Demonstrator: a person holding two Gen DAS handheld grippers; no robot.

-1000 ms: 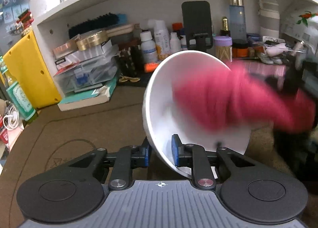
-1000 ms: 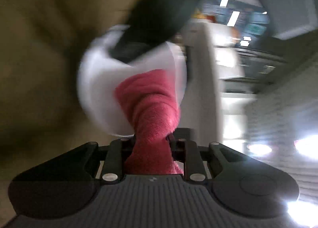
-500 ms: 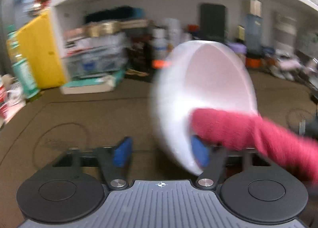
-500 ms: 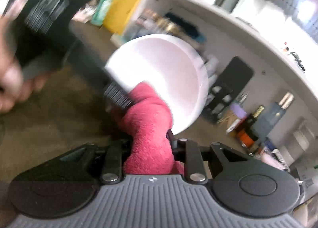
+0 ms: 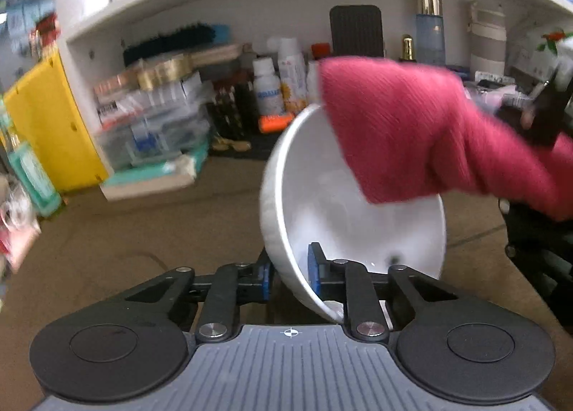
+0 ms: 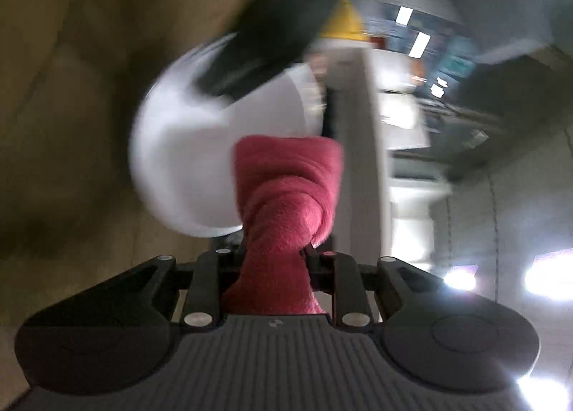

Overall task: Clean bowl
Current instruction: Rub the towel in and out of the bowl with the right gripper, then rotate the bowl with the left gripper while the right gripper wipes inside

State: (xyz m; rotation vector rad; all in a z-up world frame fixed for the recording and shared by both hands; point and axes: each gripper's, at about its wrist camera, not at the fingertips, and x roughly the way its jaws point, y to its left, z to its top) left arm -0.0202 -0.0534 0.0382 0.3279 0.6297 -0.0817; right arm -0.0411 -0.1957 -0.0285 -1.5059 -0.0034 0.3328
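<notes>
Bowl rim is pinched between the closed jaws of the left gripper, tilted, above the table. Red cloth is clamped in the right gripper and pressed against the bowl's upper rim.

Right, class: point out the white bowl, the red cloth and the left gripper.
white bowl (image 5: 343, 232), left wrist view, bare inner wall.
red cloth (image 5: 412, 124), left wrist view, broad middle.
left gripper (image 5: 288, 273), left wrist view, between its fingertips.

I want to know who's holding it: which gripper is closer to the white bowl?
Left. The left gripper pinches the white bowl's rim; the right gripper only reaches it through its red cloth.
</notes>
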